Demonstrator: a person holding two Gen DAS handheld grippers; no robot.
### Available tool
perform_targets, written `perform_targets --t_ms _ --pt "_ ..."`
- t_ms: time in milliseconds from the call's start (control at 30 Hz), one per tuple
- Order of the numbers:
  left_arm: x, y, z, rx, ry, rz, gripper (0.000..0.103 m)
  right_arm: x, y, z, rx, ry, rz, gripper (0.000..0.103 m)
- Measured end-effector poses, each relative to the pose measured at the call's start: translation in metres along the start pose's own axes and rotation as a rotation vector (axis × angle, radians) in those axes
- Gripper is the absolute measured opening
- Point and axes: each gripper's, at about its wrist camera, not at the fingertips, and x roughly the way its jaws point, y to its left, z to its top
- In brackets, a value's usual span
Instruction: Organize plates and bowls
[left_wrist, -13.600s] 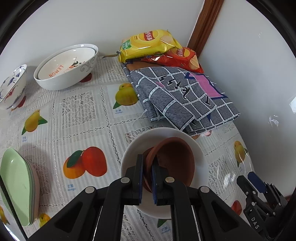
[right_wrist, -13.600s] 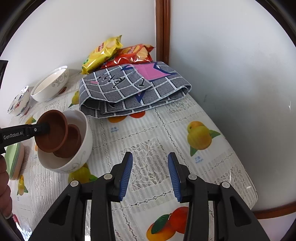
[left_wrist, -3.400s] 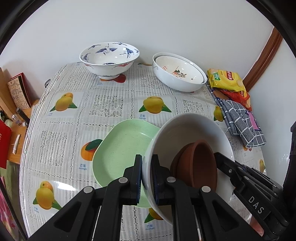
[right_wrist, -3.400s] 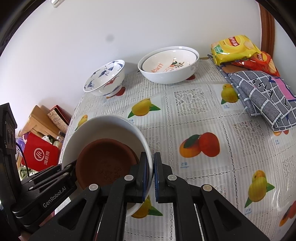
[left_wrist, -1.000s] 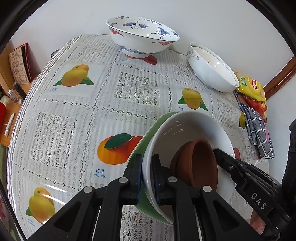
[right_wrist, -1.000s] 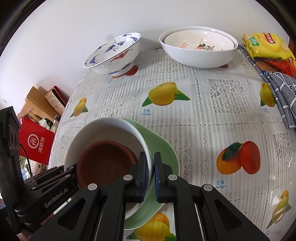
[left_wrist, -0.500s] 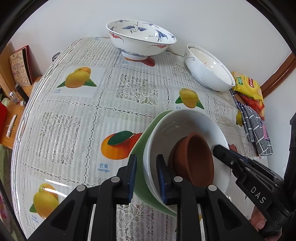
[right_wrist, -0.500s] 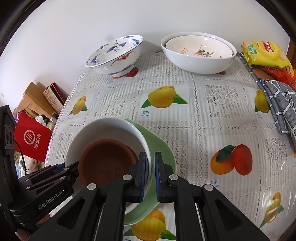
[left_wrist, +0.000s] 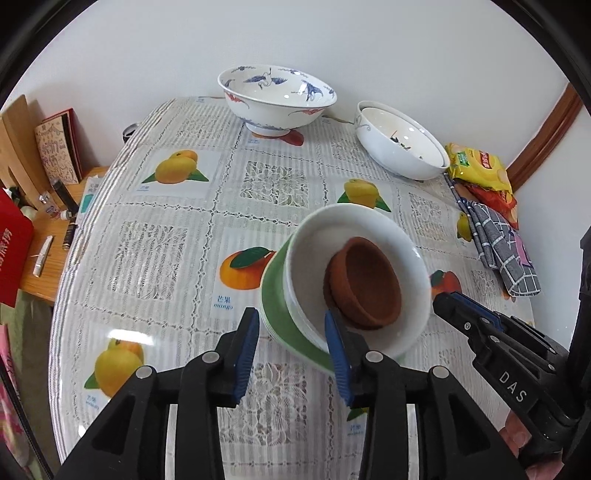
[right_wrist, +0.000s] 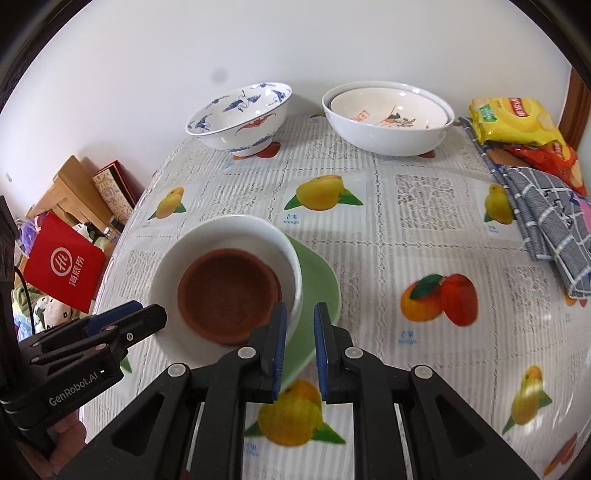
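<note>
Sitting on the green plate (right_wrist: 317, 280), the white bowl (left_wrist: 354, 229) holds brown dishes (right_wrist: 229, 291). Left gripper (left_wrist: 291, 350) jaws are wide open, right gripper (right_wrist: 298, 347) jaws partly open; both hold nothing. Stack lies just ahead, between them.

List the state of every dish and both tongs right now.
White bowl: upright, resting on the green plate.
Brown dishes: nested inside the white bowl.
Green plate: flat on the table.
Blue-patterned bowl: upright.
Large white bowl: holds a second bowl.
Left tongs: open.
Right tongs: open.
</note>
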Motion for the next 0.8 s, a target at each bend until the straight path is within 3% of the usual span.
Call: perform_targets --t_ms 100,233,333,500,600,667,800 --pt "-0.017 -0.009 -0.011 0.018 -0.026 0.001 0.042 -0.021 -0.006 -0.012 0.007 -0.027 -0.015 0.015" --pt "-0.042 -0.026 -0.028 0.057 -0.077 0.012 0.052 -0.050 -0.017 -0.030 0.026 -0.060 -0.057 0.028" --pt "-0.063 -0.041 -0.043 0.087 -0.136 0.013 0.061 -0.077 -0.028 -0.048 0.044 -0.087 -0.117 0.030" --pt "-0.091 -0.064 -0.065 0.116 -0.200 0.010 0.068 -0.119 -0.041 -0.075 0.054 -0.127 -0.198 0.039" --pt "-0.107 -0.080 -0.081 0.152 -0.243 0.040 0.075 -0.139 -0.048 -0.090 0.065 -0.144 -0.223 0.039" --pt "-0.116 -0.089 -0.091 0.166 -0.264 0.052 0.080 -0.151 -0.054 -0.101 0.081 -0.156 -0.234 0.046" --pt "-0.134 -0.097 -0.114 0.166 -0.286 0.038 0.081 -0.178 -0.058 -0.125 0.085 -0.200 -0.262 0.070"
